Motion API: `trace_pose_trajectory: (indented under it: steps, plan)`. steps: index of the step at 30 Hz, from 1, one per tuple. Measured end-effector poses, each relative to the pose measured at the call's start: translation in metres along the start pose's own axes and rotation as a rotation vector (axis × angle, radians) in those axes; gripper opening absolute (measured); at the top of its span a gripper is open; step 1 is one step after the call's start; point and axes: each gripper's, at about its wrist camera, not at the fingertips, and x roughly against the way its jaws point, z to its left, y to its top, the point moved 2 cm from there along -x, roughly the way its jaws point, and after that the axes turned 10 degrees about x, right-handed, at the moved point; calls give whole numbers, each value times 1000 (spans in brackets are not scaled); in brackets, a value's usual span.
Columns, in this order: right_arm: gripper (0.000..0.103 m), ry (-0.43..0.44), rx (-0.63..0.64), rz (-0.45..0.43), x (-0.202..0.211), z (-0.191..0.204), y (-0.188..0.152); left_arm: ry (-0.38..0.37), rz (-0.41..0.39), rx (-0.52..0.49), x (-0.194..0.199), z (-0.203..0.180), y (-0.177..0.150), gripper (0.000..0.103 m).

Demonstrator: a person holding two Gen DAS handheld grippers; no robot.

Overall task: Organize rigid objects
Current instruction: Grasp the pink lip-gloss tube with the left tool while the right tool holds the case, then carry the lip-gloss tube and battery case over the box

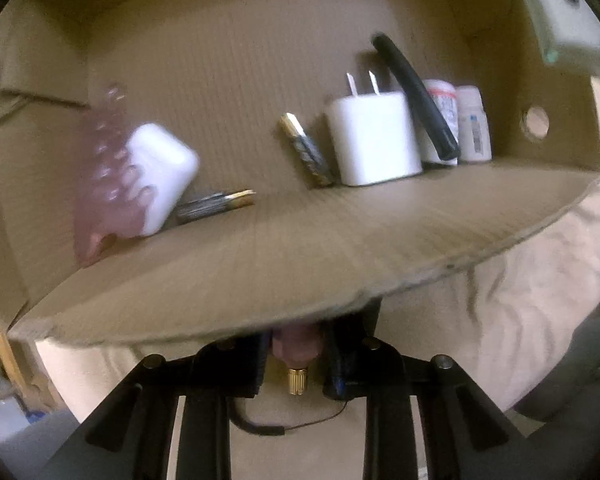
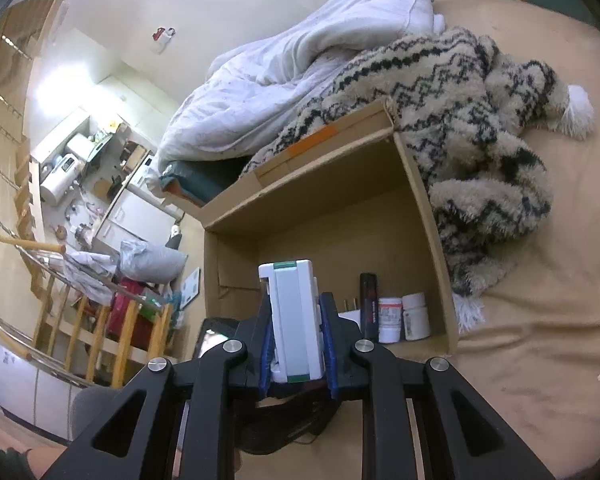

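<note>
In the left wrist view an open cardboard box (image 1: 300, 256) holds a white charger plug (image 1: 374, 136), a white earbud case (image 1: 160, 176), a pink clear item (image 1: 100, 184), two batteries (image 1: 306, 152), a black tube (image 1: 416, 96) and two small bottles (image 1: 458, 124). My left gripper (image 1: 296, 344) sits under the box's near flap, shut on a pinkish object with a brass tip (image 1: 296, 364). My right gripper (image 2: 298, 344) is shut on a white and green block (image 2: 294, 320), held above the box (image 2: 420, 216).
The box lies on a tan bedsheet (image 2: 540, 360). A patterned fluffy blanket (image 2: 460, 120) and a white duvet (image 2: 292, 64) lie behind it. A wooden railing (image 2: 100, 320) and room clutter are at the left.
</note>
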Motion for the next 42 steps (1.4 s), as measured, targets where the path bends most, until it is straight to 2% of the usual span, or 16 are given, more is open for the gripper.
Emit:
trace_pose_trajectory:
  steps: [7,14,17,22,31,42]
  plan:
    - [23,-7,-6,-5,2,-1,-1,-89,-83,135,44,39,-10,23]
    - [23,-24,-2,-11,4,-2,-3,-72,-181,176,89,66,-33,23]
    - [23,-34,3,-12,5,-1,-3,-76,-225,193,108,83,-33,23]
    - [23,-58,19,7,1,-2,2,-56,-320,194,133,87,-21,23]
    - [23,-89,70,78,-35,-5,15,-29,-383,190,147,84,20,23]
    - [23,-4,-5,160,-87,-21,19,-25,-357,148,113,58,56,23]
